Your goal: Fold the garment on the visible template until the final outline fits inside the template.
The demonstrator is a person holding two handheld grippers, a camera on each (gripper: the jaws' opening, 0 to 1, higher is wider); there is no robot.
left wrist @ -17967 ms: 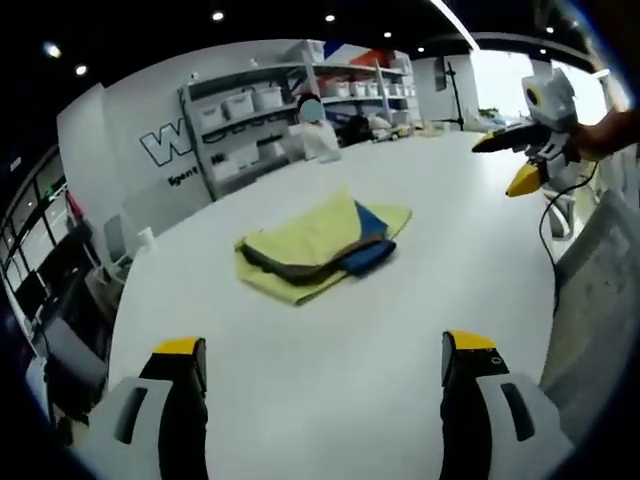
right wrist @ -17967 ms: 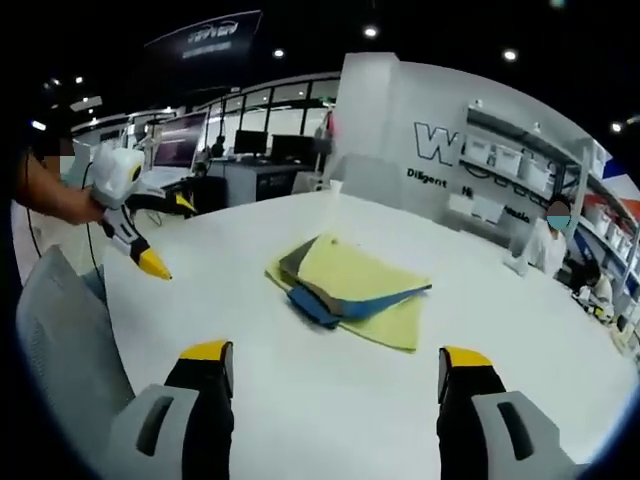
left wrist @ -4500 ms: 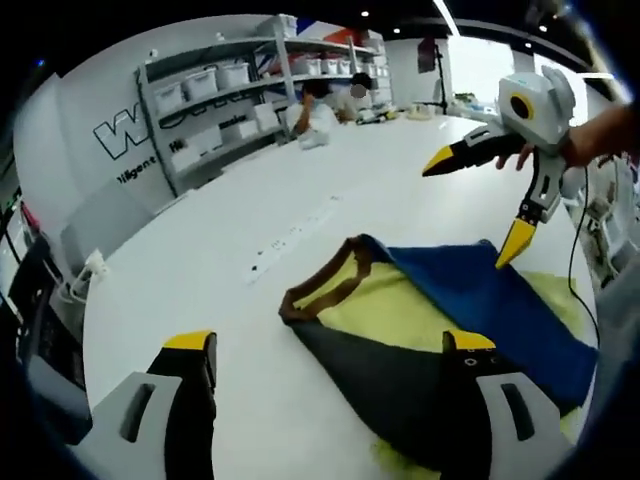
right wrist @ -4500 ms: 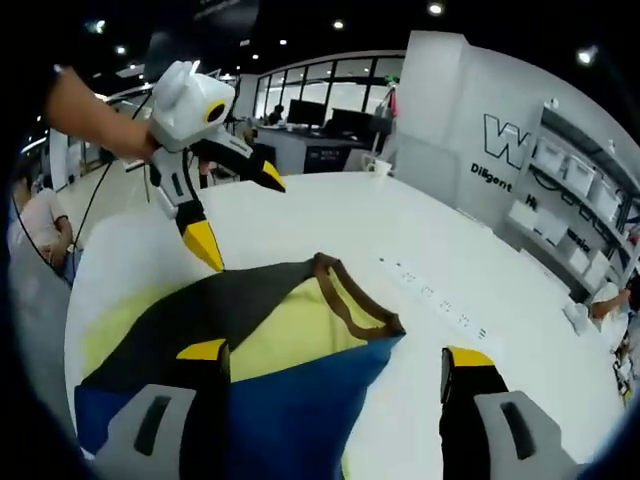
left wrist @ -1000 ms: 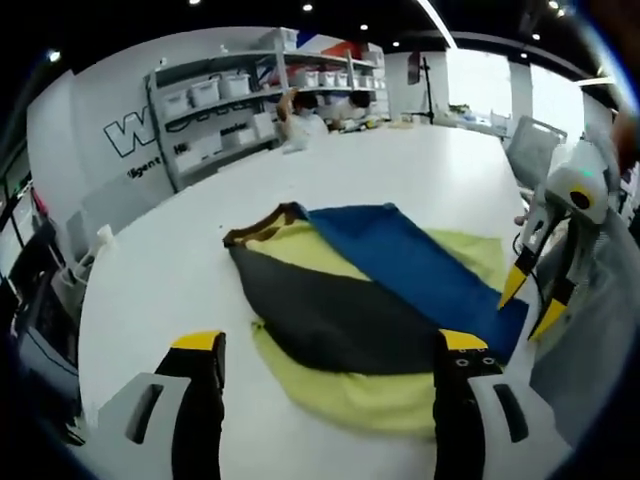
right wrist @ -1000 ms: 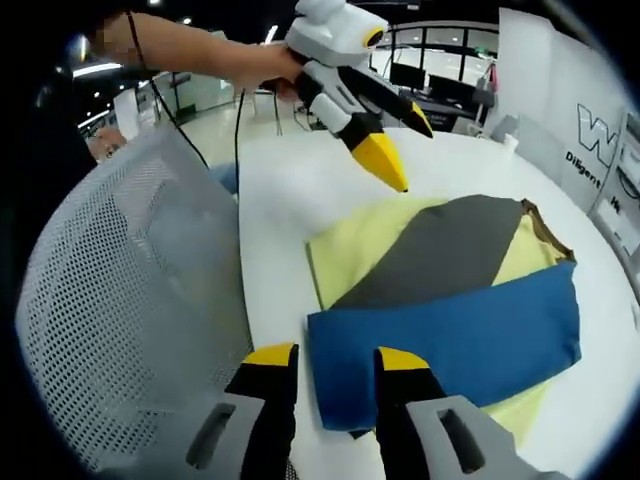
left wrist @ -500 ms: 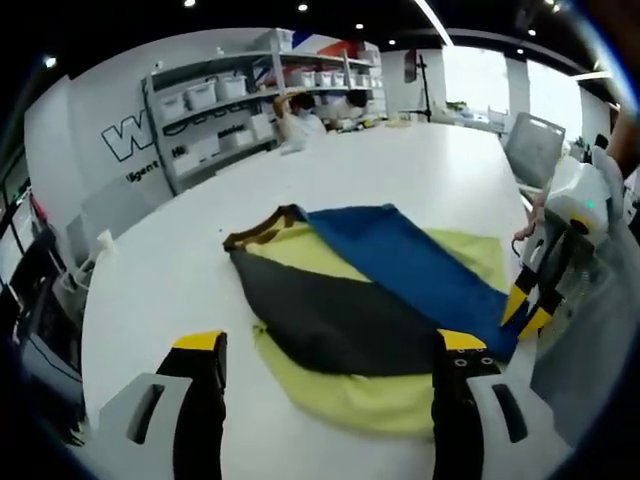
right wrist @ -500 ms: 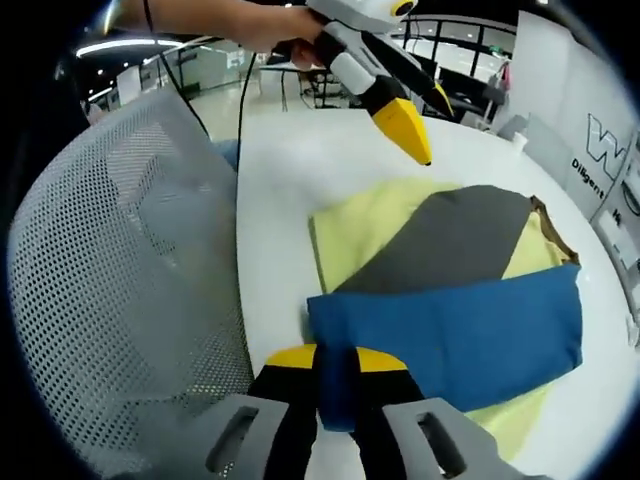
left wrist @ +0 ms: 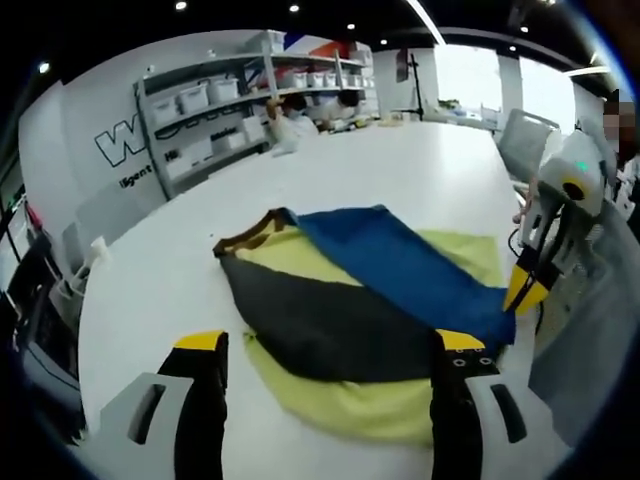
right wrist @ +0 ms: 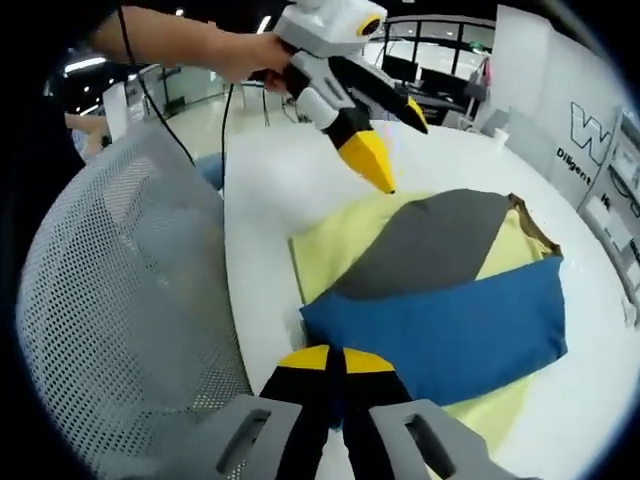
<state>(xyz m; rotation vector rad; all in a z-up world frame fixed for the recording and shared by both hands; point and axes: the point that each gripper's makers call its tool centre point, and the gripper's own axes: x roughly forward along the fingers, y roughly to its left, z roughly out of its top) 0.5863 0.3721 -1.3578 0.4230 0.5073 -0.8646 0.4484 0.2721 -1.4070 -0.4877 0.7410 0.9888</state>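
A yellow garment (left wrist: 385,405) with a brown collar (left wrist: 243,236) lies flat on the white table (left wrist: 410,170). A grey sleeve (left wrist: 330,325) and a blue sleeve (left wrist: 400,265) are folded across it. My left gripper (left wrist: 328,345) hovers open over the garment's near edge, holding nothing. In the right gripper view, my right gripper (right wrist: 335,362) is shut on the near corner of the blue sleeve (right wrist: 450,335). The left gripper (right wrist: 403,158) hangs open above the yellow garment (right wrist: 330,245) there. In the left gripper view, the right gripper (left wrist: 522,292) pinches the sleeve's end.
A grey mesh chair (right wrist: 120,300) stands against the table edge beside the right gripper; its back (left wrist: 590,350) shows at the right of the left gripper view. Shelves with bins (left wrist: 220,100) and seated people are beyond the table's far side.
My right gripper's jaws have gone from slightly apart to shut on the blue sleeve's corner. The left gripper stays open above the garment.
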